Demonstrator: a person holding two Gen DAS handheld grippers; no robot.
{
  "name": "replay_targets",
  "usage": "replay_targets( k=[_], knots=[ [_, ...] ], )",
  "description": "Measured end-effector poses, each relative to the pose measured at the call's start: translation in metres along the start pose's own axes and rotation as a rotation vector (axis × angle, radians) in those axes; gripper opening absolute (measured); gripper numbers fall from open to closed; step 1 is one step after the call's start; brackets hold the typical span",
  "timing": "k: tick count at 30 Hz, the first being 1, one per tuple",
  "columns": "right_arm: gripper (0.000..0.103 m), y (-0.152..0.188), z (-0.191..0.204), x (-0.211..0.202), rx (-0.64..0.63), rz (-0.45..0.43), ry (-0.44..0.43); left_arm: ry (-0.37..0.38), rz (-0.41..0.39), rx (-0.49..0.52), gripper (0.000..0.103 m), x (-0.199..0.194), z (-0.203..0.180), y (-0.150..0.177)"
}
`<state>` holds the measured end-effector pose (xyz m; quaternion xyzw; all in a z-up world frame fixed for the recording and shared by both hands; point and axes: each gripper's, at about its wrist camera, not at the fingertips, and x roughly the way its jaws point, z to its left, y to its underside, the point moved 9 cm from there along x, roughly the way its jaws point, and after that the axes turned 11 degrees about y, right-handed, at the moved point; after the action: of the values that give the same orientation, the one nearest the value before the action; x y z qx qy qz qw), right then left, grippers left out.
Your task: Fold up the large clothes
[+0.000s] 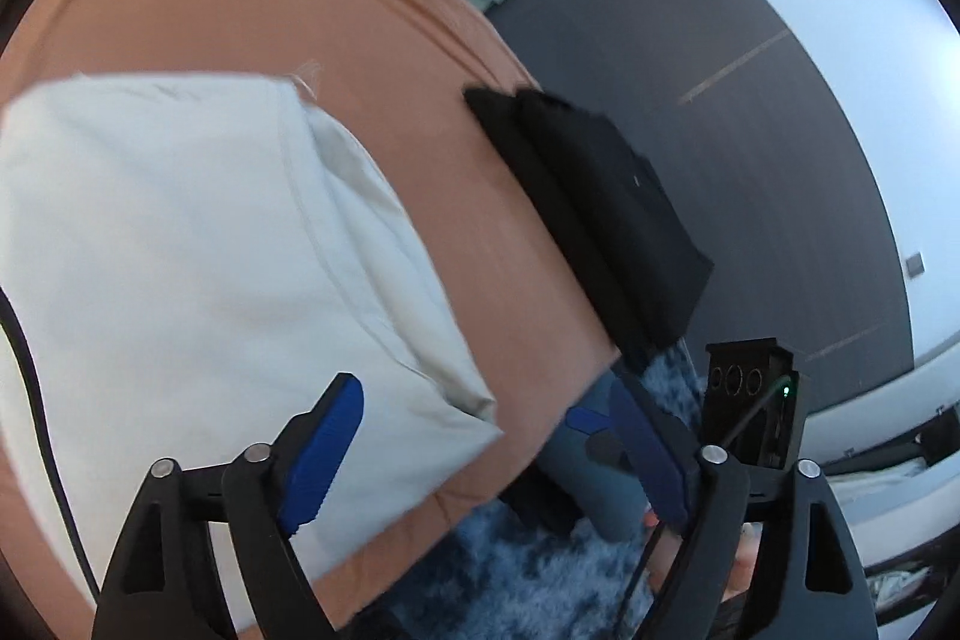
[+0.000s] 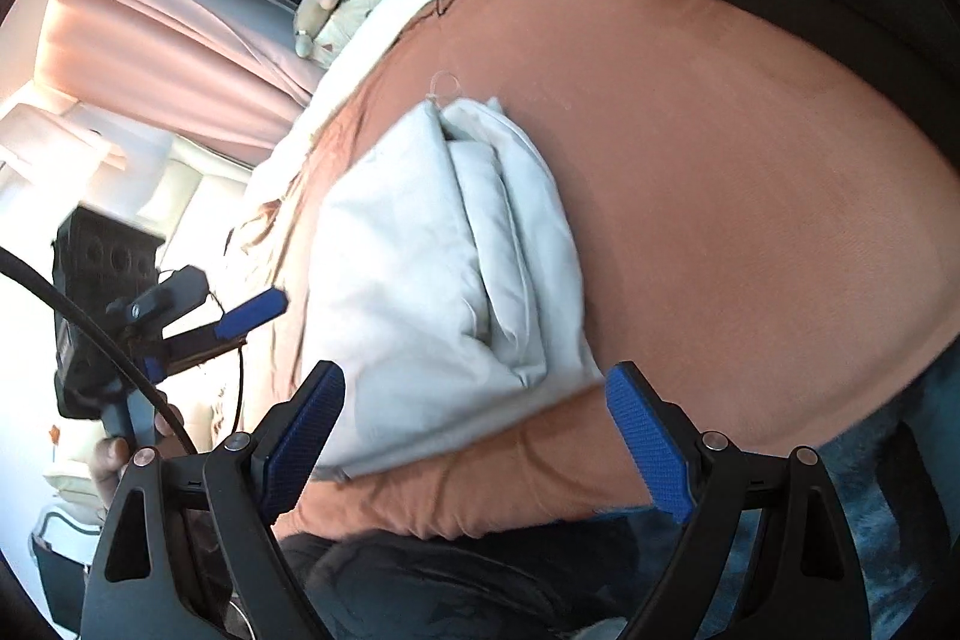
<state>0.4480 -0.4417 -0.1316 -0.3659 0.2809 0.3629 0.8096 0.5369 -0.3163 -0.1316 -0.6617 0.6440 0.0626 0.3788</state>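
**Q:** Left wrist view: which step of the fold is shown?

**A:** A release, as judged from the layout. The left gripper (image 1: 480,454) stands with its blue fingers (image 1: 324,454) spread wide and nothing between them; the white garment (image 1: 210,250) lies just beyond, on the orange bed sheet (image 1: 372,58), near the edge of the bed. The right wrist view shows the right gripper (image 2: 480,442) likewise wide open and empty, with the same white garment (image 2: 444,280) lying as a compact, layered bundle, its folded edges stacked along one side.

**Q:** Is the garment finished?

**A:** It appears folded several times over; whether one more fold is intended cannot be told. The black garment (image 1: 606,214) rests apart from it, toward the bed's edge, and also seems already folded.

**Q:** What does the next move call for?

**A:** Probably either a light press to flatten the white bundle, or a turn toward another piece. Any fresh grasp would need both sets of fingers brought down to a cloth edge, since neither touches fabric now
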Motion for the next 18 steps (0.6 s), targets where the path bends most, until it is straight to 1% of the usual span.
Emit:
replay_targets(
  k=[4,8,9,10,12,15,16,18],
  knots=[
    [0.088,-0.015,0.011,0.023,-0.030,0.024,-0.016,-0.091,-0.043,-0.008,0.085,-0.033,0.027,-0.006],
    [0.088,-0.034,0.020,0.049,-0.061,0.038,0.003,-0.173,-0.091,-0.048,0.085,-0.075,0.065,-0.002],
    [0.085,-0.040,0.023,0.057,-0.070,0.041,0.003,-0.195,-0.104,-0.057,0.085,-0.084,0.074,-0.001],
    [0.078,-0.044,0.025,0.060,-0.076,0.048,0.005,-0.214,-0.113,-0.065,0.085,-0.092,0.083,0.000],
    [0.071,-0.054,0.028,0.072,-0.086,0.068,0.007,-0.242,-0.134,-0.091,0.085,-0.104,0.100,0.003],
    [0.065,-0.068,0.032,0.090,-0.099,0.094,0.023,-0.265,-0.159,-0.130,0.085,-0.120,0.126,0.006],
    [0.062,-0.073,0.033,0.099,-0.108,0.102,0.034,-0.275,-0.166,-0.141,0.085,-0.124,0.133,0.007],
    [0.059,-0.082,0.036,0.111,-0.117,0.115,0.046,-0.290,-0.177,-0.166,0.085,-0.130,0.148,0.010]
  ],
)
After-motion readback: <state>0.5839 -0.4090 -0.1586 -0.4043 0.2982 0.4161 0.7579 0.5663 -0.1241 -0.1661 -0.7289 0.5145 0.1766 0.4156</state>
